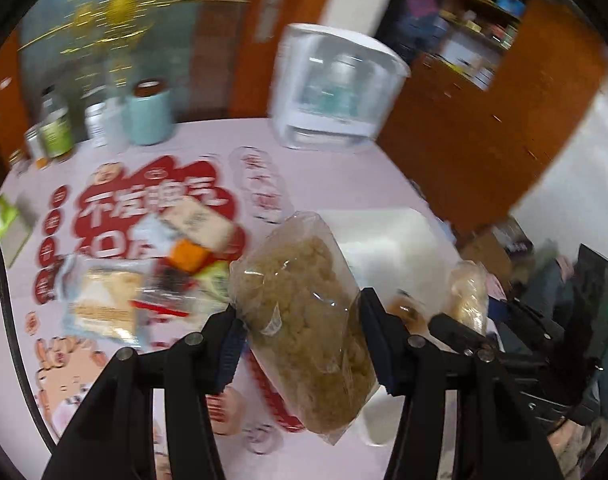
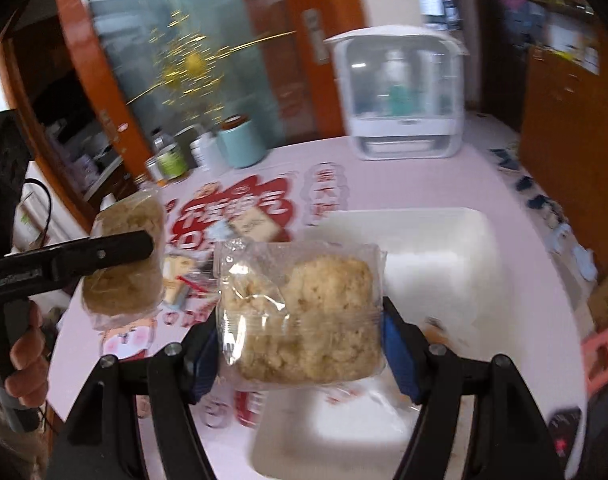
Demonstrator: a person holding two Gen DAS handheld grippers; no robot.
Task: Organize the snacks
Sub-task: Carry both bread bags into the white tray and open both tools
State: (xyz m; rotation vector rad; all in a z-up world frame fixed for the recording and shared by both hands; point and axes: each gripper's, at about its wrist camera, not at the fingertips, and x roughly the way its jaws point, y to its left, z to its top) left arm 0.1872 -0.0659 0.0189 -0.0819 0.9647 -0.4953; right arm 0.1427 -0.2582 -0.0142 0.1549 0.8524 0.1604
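While tilted down | left gripper clamps brown snack bag

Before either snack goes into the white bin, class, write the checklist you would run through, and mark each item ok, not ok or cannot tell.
1. Left gripper has its brown snack pack between the jaws: ok.
2. Right gripper holds the pale snack pack: ok.
3. White bin has room inside: ok.
4. Right pack is over the bin: ok.
5. Left pack is over the bin: cannot tell.
6. Loose snacks remain on the table: not ok.
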